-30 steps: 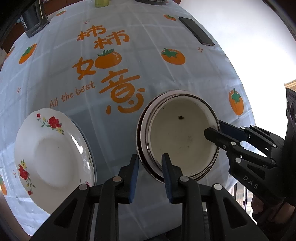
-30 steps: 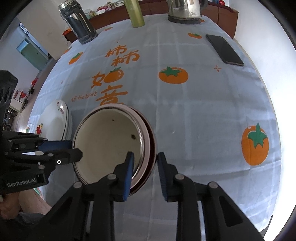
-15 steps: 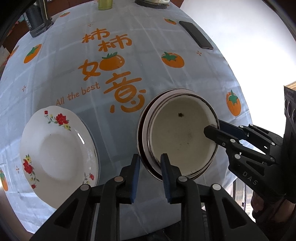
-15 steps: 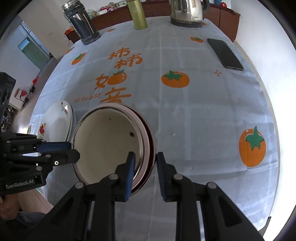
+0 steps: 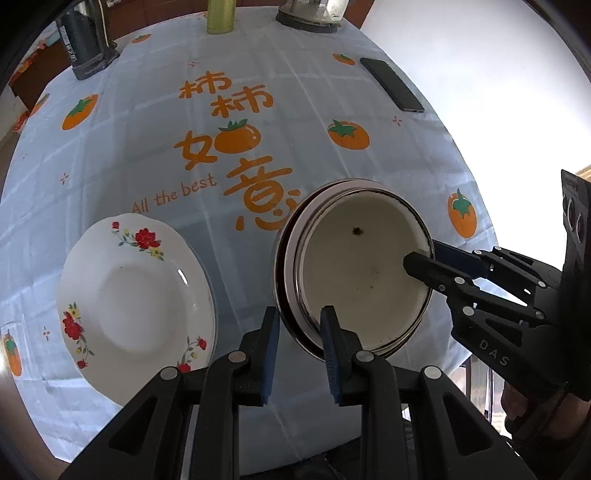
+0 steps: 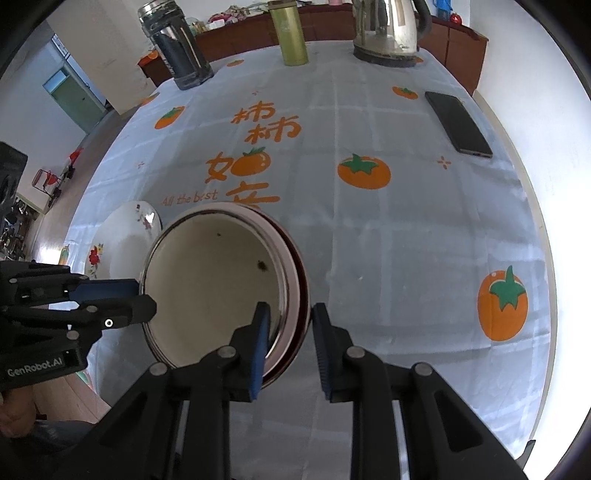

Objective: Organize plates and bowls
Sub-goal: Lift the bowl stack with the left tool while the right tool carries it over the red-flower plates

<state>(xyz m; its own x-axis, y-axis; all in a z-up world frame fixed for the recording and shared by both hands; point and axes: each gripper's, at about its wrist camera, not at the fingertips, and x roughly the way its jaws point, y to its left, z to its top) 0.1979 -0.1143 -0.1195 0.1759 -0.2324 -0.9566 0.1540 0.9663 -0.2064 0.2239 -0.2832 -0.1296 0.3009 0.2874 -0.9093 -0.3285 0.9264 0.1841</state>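
Orange-fruit tablecloth [image 5: 155, 122] all around. Left view: left gripper [image 5: 297, 334] pinching round bowl [image 5: 362, 269] rim, raised off cloth; flowered plate [image 5: 129, 288] alone beside it. Right view: right gripper [image 6: 290, 345] pinching opposite rim. Stacking not done yet.

- Table [image 6: 424, 236] before me, under a pale blue persimmon-print cloth.
- Floral plate [image 5: 133, 306]: lies at 8 o'clock.
- Phone [image 6: 458, 123]: 2 o'clock, face down or dark.
- Kettle [image 6: 388, 33], green bottle [image 6: 291, 35], dark jar [image 6: 177, 55]: 12 o'clock edge.
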